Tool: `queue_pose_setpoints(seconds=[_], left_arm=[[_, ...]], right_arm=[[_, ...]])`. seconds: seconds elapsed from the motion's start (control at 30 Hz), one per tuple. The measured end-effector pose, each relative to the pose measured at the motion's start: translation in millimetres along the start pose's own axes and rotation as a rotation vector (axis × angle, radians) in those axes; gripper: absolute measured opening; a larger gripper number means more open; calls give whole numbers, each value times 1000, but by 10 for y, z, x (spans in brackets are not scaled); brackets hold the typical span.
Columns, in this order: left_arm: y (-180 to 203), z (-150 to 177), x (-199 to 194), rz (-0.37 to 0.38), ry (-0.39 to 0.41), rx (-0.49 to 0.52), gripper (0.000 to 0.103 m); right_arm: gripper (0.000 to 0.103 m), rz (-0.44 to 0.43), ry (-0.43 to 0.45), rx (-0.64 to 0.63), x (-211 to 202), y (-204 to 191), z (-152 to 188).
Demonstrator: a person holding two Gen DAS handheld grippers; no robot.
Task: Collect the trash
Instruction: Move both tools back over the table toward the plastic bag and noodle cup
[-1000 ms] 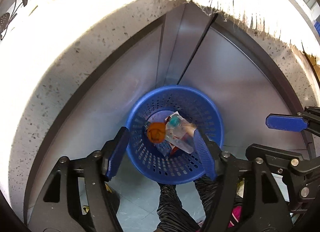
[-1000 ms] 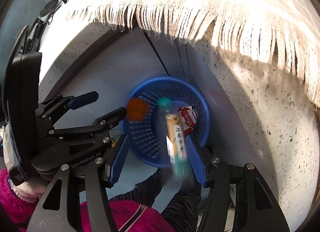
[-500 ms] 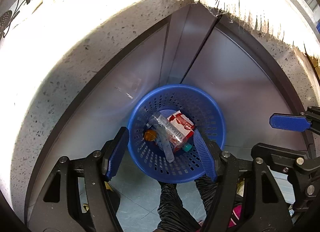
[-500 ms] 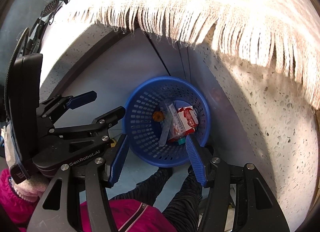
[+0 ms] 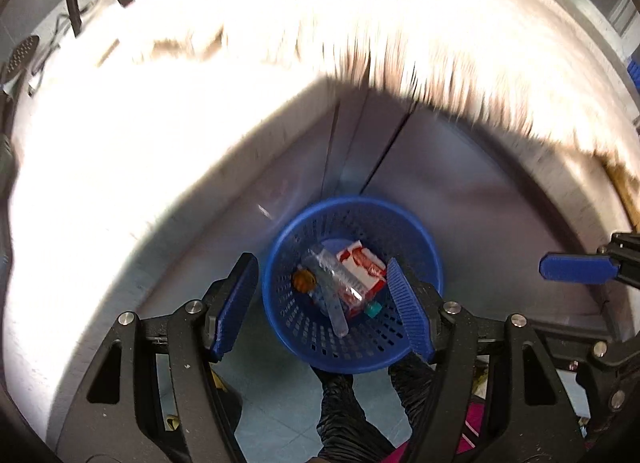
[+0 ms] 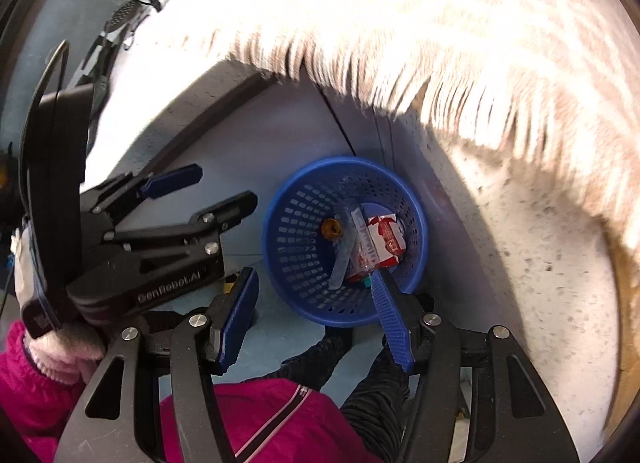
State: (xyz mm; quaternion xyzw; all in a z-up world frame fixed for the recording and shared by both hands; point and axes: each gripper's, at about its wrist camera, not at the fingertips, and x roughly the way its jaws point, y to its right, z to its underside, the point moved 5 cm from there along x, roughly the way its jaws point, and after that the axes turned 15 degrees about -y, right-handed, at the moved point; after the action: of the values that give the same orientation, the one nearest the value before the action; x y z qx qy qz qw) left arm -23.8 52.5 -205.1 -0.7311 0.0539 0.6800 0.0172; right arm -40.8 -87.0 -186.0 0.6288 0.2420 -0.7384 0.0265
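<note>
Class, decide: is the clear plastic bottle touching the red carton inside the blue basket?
Touching. The left wrist view shows the bottle lying across the red carton in the basket, overlapping with no gap.

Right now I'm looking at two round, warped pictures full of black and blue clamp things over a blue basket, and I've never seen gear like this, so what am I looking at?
No machine here: a person holds a two-finger clamp tool in each hand, and each tool carries a wide-angle camera looking forward along its fingers. That lens causes the round warping.

One picture comes from the left gripper, the other from the right gripper. Both stand open and hold nothing. In the right camera's view the left tool also shows at the side, held in a gloved hand.

Below both sits a blue basket on the floor, against grey cabinet doors under a speckled counter with a fringed cloth hanging over its edge. Inside lie a clear plastic bottle, its teal cap, a red and white carton and a small orange thing.
</note>
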Motion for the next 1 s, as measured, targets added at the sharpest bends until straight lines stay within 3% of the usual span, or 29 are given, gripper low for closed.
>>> queue_pose_setpoints(seconds=[0.67,0.8,1.0], left_arm=[[45,-437,-807,10,144,-56,69],[87,-535,-924,8,170,-62,69],[192,-648,-1052,12,201,-63,69]], right_arm=[[58,-215,64,-53,-766,64,102],[58,-291,72,-65,-925,81,107],[58,-264,157,-72,-1251,215,56]])
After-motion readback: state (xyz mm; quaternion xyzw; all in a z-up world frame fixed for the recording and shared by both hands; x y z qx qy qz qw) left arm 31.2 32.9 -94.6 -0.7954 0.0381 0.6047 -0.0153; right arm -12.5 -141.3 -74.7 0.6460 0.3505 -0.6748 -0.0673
